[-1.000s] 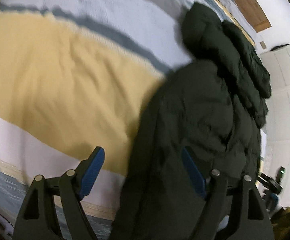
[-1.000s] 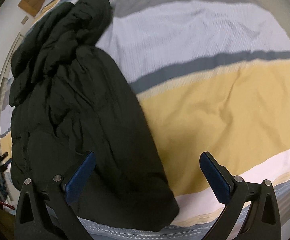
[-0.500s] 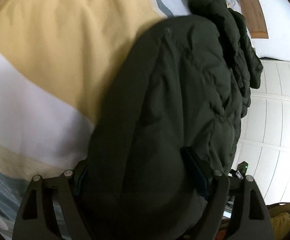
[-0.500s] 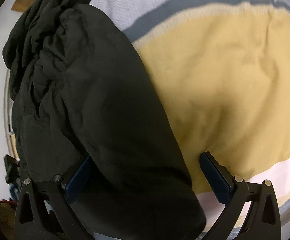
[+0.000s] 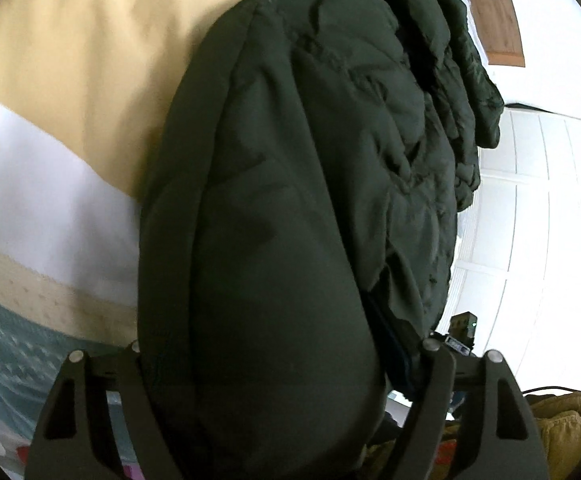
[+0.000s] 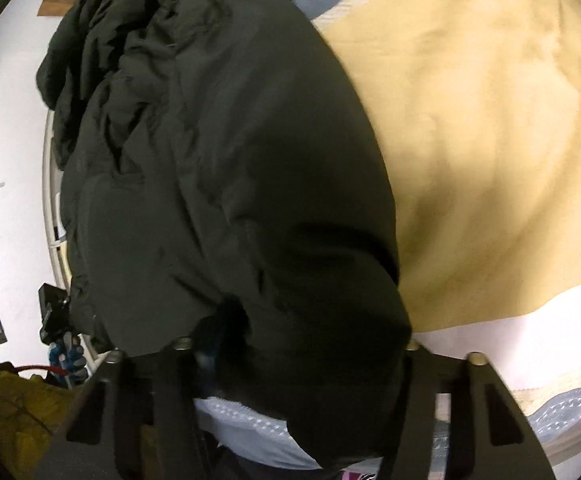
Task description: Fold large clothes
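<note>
Between the left claw's [image 5: 278, 364] fingers: hem end of the dark jacket [image 5: 310, 184], bulging up over both pads. Jaws spread fairly wide, fabric filling the whole gap; right pad [image 5: 396, 356] just showing blue under a fold, left pad buried. Cannot tell whether clamped or only pushed in.

Right claw [image 6: 290, 360]: same picture. Jaws wide, jacket [image 6: 218, 168] hem packed between them and spilling over the near edge; left pad [image 6: 210, 354] a dim blue sliver, right pad hidden. Grip not readable either.

Against a second back: both claws then above the bed with pads bare and open, jacket lying ahead; now driven into the hem, cloth swallowing the fingers.

Jacket lying lengthwise on the striped bedspread [image 5: 74, 92], hood end bunched at the far end. Yellow band of the spread [image 6: 490, 140] beside it, white and grey-patterned bands nearer the edge. Wooden headboard [image 5: 494, 12] beyond, white panelled wall [image 5: 538, 200] alongside.
</note>
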`<state>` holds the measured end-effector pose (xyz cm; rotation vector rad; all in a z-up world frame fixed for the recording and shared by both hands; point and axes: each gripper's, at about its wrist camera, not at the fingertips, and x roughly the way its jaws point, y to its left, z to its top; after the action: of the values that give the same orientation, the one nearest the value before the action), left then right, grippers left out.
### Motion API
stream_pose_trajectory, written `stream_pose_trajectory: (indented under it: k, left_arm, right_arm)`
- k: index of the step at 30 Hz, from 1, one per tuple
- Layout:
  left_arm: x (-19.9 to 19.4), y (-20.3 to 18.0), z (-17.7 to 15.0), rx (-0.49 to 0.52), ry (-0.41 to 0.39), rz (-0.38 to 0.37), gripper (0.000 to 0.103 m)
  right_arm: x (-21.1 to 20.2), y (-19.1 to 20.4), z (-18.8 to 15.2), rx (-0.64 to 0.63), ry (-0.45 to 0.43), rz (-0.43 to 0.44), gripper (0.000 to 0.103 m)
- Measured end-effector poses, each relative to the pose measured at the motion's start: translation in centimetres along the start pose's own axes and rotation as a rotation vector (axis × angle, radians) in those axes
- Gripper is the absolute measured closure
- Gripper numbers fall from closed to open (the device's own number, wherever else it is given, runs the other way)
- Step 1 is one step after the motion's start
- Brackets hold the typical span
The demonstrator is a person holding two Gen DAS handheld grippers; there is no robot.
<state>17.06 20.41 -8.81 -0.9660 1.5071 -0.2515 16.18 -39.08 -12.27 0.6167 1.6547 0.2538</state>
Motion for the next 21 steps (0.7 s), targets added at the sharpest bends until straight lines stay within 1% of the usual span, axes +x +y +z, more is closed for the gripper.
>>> stream_pose_trajectory:
  k: [1, 2, 3, 4, 5, 6, 7, 8, 9, 12, 15, 17, 21]
  left_arm:
    - [0.1, -0.3, -0.1, 0.0, 0.002, -0.002, 0.027]
    - [0.1, -0.6, -0.2, 0.002, 0.005, -0.001, 0.031]
    - [0.2, -1.0, -0.2, 0.005, 0.004, 0.004, 0.038]
    - [0.1, -1.1, -0.4, 0.009, 0.003, 0.005, 0.044]
    - [0.0, -1.4, -0.3, 0.014, -0.001, 0.003, 0.057]
    - [-0.3, -2.0, -0.4, 0.027, -0.01, 0.003, 0.069]
    - [-0.6, -2.3, -0.4, 0.038, -0.017, 0.002, 0.073]
    - [-1.0, -2.9, -0.4, 0.052, -0.025, -0.001, 0.079]
    - [-1.3, -3.2, -0.5, 0.06, -0.031, -0.004, 0.082]
    - [-2.2, -4.4, -0.4, 0.073, -0.052, -0.021, 0.084]
    - [-2.6, -5.6, 0.2, 0.06, -0.081, -0.065, 0.084]
    - [-3.1, -6.3, 0.9, 0.054, -0.103, -0.095, 0.084]
    - [-3.6, -7.6, 2.7, 0.021, -0.146, -0.131, 0.084]
  right_arm:
    - [0.0, 0.4, -0.3, -0.008, 0.009, 0.004, 0.056]
    - [-0.2, 0.9, 0.0, -0.014, 0.017, 0.005, 0.059]
    - [-0.3, 1.3, -0.2, -0.021, 0.022, 0.006, 0.062]
    - [-0.3, 1.7, -0.4, -0.031, 0.027, 0.007, 0.068]
    - [-0.1, 2.6, 0.3, -0.035, 0.031, 0.008, 0.075]
    - [-0.1, 3.2, 0.2, -0.045, 0.034, 0.011, 0.078]
    - [-0.1, 3.7, 0.2, -0.055, 0.035, 0.013, 0.082]
    - [-0.1, 4.0, 0.8, -0.06, 0.036, 0.017, 0.086]
    - [-0.2, 4.6, 1.0, -0.073, 0.036, 0.02, 0.087]
    - [-1.2, 6.5, 1.0, -0.104, 0.008, 0.025, 0.09]
    - [-2.7, 8.2, 1.1, -0.136, -0.04, 0.04, 0.091]
    - [-3.7, 9.0, 1.8, -0.159, -0.073, 0.044, 0.091]
    - [-5.6, 11.7, 3.5, -0.194, -0.145, 0.044, 0.092]
